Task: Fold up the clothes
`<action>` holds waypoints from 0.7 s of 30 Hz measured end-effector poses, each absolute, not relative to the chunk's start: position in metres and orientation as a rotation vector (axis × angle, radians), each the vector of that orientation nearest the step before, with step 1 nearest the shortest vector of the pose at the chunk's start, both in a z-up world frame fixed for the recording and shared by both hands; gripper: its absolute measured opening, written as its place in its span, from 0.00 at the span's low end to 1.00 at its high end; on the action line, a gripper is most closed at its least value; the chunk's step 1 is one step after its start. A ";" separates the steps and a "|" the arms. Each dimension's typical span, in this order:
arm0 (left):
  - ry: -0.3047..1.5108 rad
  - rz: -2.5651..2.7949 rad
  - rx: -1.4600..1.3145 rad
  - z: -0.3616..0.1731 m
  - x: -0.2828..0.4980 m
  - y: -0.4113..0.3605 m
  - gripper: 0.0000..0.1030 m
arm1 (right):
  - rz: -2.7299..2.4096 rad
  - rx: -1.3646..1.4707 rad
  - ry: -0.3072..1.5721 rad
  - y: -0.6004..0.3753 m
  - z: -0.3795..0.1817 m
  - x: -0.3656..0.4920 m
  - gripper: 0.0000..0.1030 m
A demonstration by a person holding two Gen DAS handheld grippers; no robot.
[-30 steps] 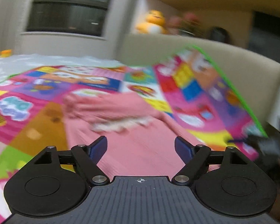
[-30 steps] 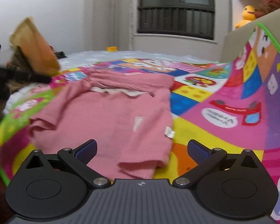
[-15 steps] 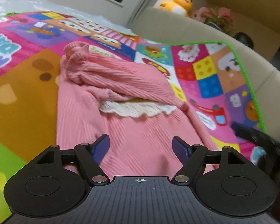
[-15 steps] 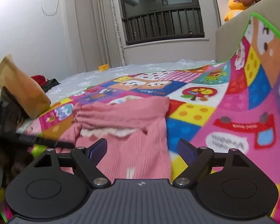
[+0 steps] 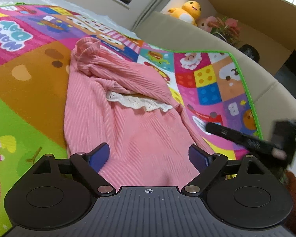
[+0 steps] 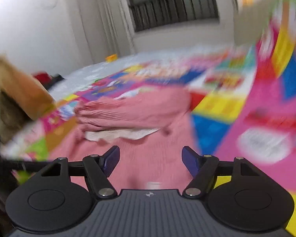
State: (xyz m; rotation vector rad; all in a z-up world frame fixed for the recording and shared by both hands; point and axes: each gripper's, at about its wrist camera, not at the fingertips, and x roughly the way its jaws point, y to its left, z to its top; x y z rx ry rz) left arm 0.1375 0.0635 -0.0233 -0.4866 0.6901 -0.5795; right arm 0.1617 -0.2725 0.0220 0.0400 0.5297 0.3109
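Bright patchwork play mat (image 5: 29, 90), far side propped against a beige sofa (image 5: 197, 37). Pink ribbed garment (image 5: 132, 126) spread flat mid-mat, sleeve folded across the lace collar (image 5: 140, 103). Left gripper (image 5: 148, 156) and right gripper (image 6: 150, 159) spread wide, empty, over the hem. Best to pinch both hem corners evenly, lift low, fold toward the collar.

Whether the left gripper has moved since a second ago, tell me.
Yes. The left gripper has come forward and tipped down over the pink top; the window has slid out of view.
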 end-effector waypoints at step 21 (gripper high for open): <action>0.728 -0.733 -0.332 -0.020 0.085 0.020 0.92 | 0.171 -0.212 0.478 -0.256 0.010 0.090 0.04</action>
